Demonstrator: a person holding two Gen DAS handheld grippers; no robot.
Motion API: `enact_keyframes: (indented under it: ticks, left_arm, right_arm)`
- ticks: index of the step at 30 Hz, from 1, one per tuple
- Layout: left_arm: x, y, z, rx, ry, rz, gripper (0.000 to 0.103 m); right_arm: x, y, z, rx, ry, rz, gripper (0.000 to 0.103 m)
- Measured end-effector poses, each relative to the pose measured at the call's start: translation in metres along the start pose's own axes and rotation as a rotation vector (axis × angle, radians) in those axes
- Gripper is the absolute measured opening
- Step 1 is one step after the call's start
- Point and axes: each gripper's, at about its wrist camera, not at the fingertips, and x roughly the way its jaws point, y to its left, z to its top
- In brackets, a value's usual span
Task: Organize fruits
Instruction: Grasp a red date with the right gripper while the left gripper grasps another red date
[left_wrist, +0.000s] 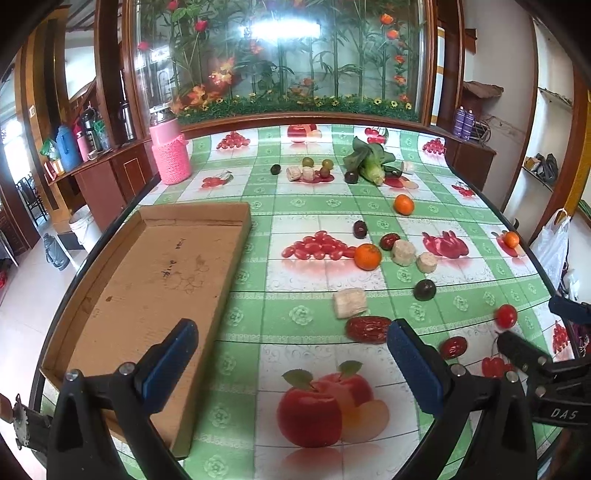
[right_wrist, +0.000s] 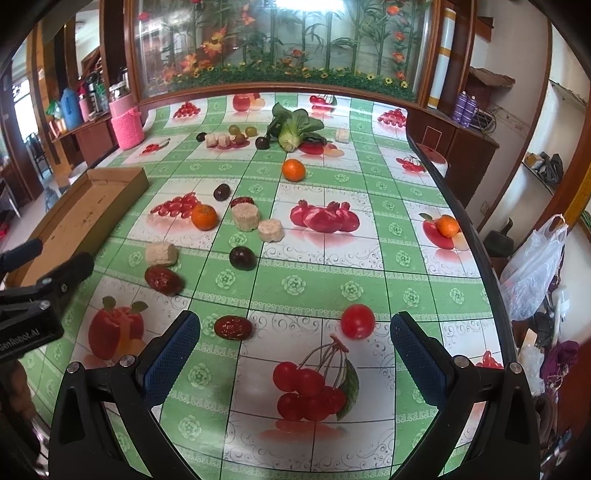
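Fruit lies scattered on a table with a green fruit-print cloth (left_wrist: 258, 325). In the left wrist view I see an orange (left_wrist: 367, 256), a red date (left_wrist: 368, 329), a dark plum (left_wrist: 424, 290), a cherry tomato (left_wrist: 506, 316) and pale corn pieces (left_wrist: 349, 302). An empty cardboard tray (left_wrist: 155, 291) lies at the left. My left gripper (left_wrist: 291, 363) is open and empty above the cloth, its right finger beside the date. In the right wrist view my right gripper (right_wrist: 295, 350) is open and empty, with a red date (right_wrist: 233, 327) and the cherry tomato (right_wrist: 357, 321) just ahead of its fingers.
A bok choy (right_wrist: 293, 127), green grapes (right_wrist: 242, 130) and more oranges (right_wrist: 293, 170) lie farther back. A pink knit-covered jar (left_wrist: 170, 155) stands at the back left. The table edge curves along the right, with a plastic bag (right_wrist: 532, 269) beyond it.
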Motion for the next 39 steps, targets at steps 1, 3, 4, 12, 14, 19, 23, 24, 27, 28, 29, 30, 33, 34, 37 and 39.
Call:
enact_keyframes:
  ticks: [1, 3, 4, 12, 14, 19, 23, 24, 27, 28, 29, 30, 33, 34, 37, 39]
  left_arm:
    - [0.001, 0.003, 0.0, -0.001, 0.003, 0.005, 0.103]
    - [0.003, 0.008, -0.001, -0.011, 0.015, 0.008, 0.103]
    - [0.005, 0.01, -0.001, -0.017, 0.023, 0.009, 0.103]
    - [0.006, 0.017, -0.009, -0.006, 0.039, 0.009, 0.103]
    - [0.006, 0.018, -0.011, -0.005, 0.045, 0.006, 0.103]
    - [0.008, 0.017, -0.013, 0.002, 0.059, -0.003, 0.103]
    - [0.01, 0.013, -0.013, 0.008, 0.073, -0.009, 0.103]
    - [0.011, 0.012, -0.014, 0.01, 0.077, -0.013, 0.103]
    - [0.012, 0.004, -0.015, 0.026, 0.087, -0.025, 0.103]
    - [0.012, 0.001, -0.015, 0.033, 0.089, -0.031, 0.103]
    - [0.013, -0.003, -0.015, 0.041, 0.094, -0.039, 0.103]
    - [0.014, -0.007, -0.015, 0.043, 0.102, -0.045, 0.103]
    - [0.02, -0.019, -0.012, 0.031, 0.132, -0.081, 0.103]
    - [0.024, -0.024, -0.01, 0.025, 0.147, -0.093, 0.103]
    - [0.035, -0.036, -0.005, 0.021, 0.172, -0.111, 0.103]
    - [0.044, -0.045, -0.003, 0.023, 0.184, -0.11, 0.103]
  right_arm:
    - [0.003, 0.002, -0.001, -0.011, 0.01, 0.008, 0.103]
    - [0.012, 0.006, -0.004, -0.034, 0.033, 0.023, 0.103]
    - [0.015, 0.008, -0.005, -0.04, 0.042, 0.03, 0.103]
    - [0.054, 0.017, -0.009, -0.036, 0.155, 0.163, 0.071]
    - [0.058, 0.02, -0.01, -0.038, 0.165, 0.168, 0.068]
    - [0.066, 0.027, -0.01, -0.072, 0.169, 0.172, 0.057]
    - [0.067, 0.03, -0.009, -0.105, 0.15, 0.172, 0.032]
    - [0.066, 0.03, -0.009, -0.108, 0.148, 0.173, 0.032]
    - [0.063, 0.028, -0.01, -0.097, 0.137, 0.174, 0.032]
    - [0.062, 0.025, -0.01, -0.087, 0.133, 0.173, 0.032]
    - [0.06, 0.022, -0.011, -0.075, 0.13, 0.177, 0.032]
    - [0.058, 0.019, -0.011, -0.064, 0.129, 0.181, 0.032]
    - [0.052, 0.01, -0.014, -0.052, 0.12, 0.179, 0.032]
    - [0.05, 0.008, -0.015, -0.049, 0.118, 0.18, 0.032]
    - [0.047, 0.001, -0.017, -0.039, 0.125, 0.192, 0.032]
    - [0.045, -0.003, -0.02, -0.037, 0.125, 0.195, 0.032]
